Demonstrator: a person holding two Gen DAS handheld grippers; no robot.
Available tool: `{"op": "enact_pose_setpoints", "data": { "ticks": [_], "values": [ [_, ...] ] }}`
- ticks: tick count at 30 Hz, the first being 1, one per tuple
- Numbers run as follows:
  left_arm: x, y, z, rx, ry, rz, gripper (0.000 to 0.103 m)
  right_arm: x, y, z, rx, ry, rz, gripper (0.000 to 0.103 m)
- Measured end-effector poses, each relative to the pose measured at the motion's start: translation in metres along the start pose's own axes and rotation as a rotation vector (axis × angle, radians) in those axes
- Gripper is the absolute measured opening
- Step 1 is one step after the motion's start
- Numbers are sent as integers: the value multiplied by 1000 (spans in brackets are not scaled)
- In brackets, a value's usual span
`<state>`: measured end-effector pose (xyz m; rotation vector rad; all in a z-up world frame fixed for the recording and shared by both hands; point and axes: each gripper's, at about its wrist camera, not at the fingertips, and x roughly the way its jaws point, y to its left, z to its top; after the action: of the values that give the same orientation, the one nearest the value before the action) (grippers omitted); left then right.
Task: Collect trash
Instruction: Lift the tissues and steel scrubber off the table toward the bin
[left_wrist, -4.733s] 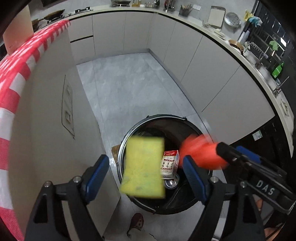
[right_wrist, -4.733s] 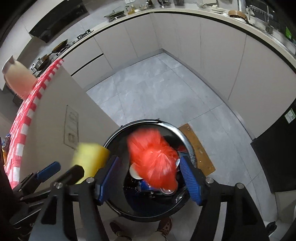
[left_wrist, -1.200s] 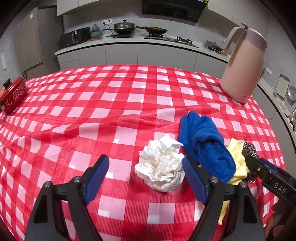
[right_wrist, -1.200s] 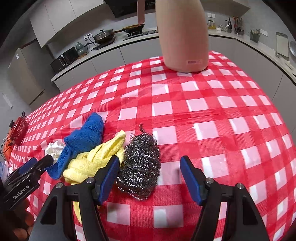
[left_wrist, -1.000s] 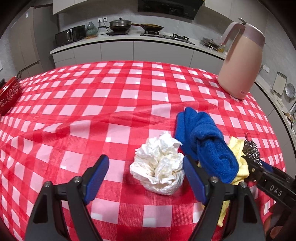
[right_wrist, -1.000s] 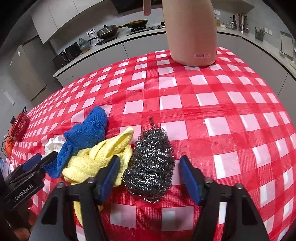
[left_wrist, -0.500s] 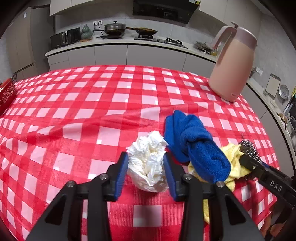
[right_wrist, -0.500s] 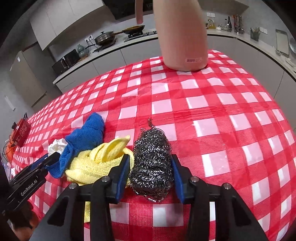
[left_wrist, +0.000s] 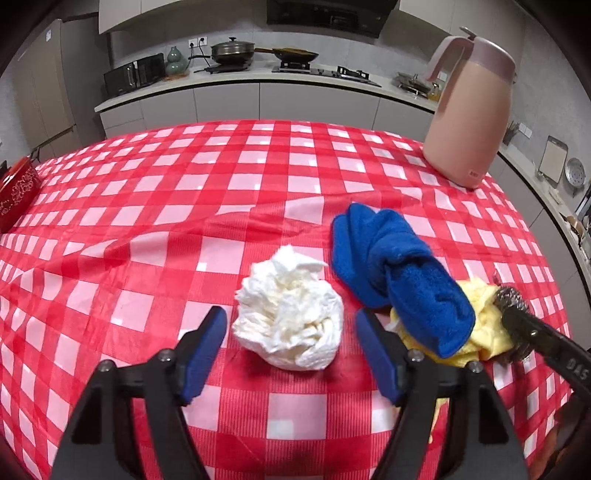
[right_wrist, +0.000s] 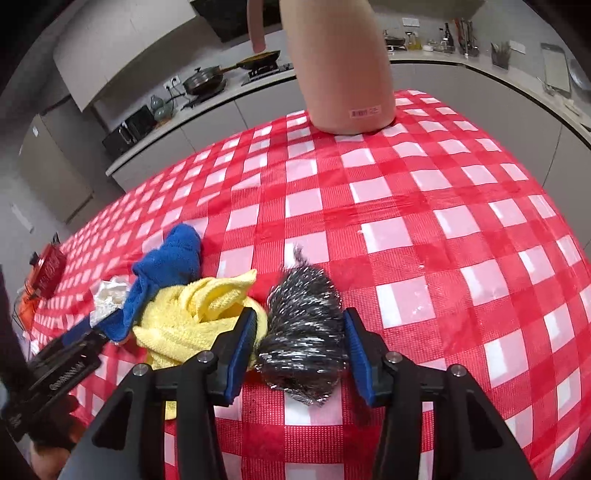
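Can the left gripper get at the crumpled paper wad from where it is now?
Probably yes: the left gripper is opening, with the paper wad lying free between its pads. The blue cloth lies just right of the right pad.

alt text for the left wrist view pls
The left hand-held gripper hangs with its jaws opening around a crumpled white tissue ball on a red checked tablecloth, pads clear of it. A blue cloth lies right of it; a pink jug stands behind.
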<state>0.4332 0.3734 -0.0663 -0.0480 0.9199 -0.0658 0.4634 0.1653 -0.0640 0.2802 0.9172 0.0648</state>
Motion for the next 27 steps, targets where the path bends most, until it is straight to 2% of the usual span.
{"op": "enact_pose_setpoints", "data": {
  "ticks": [3,4,6,12,13,16,27],
  "values": [
    [6,0,-1,3,13,-18,72,-4,-2,3,6,-18,-14,51],
    [8,1,-2,3,19,-25,63,-3,-2,4,12,-17,-16,51],
    [12,2,-3,5,31,-43,55,1,-2,4,16,-5,-14,51],
    [10,4,-3,-4,21,-68,46,14,0,1,21,37,-16,51],
    [9,4,-3,-4,20,-70,44,14,0,0,14,34,-19,48],
    [5,4,-2,-9,10,-74,42,12,0,0,12,22,-14,44],
    [-40,-9,-11,-8,-61,-51,42,-23,1,1,-33,-37,21,44]
  ]
}}
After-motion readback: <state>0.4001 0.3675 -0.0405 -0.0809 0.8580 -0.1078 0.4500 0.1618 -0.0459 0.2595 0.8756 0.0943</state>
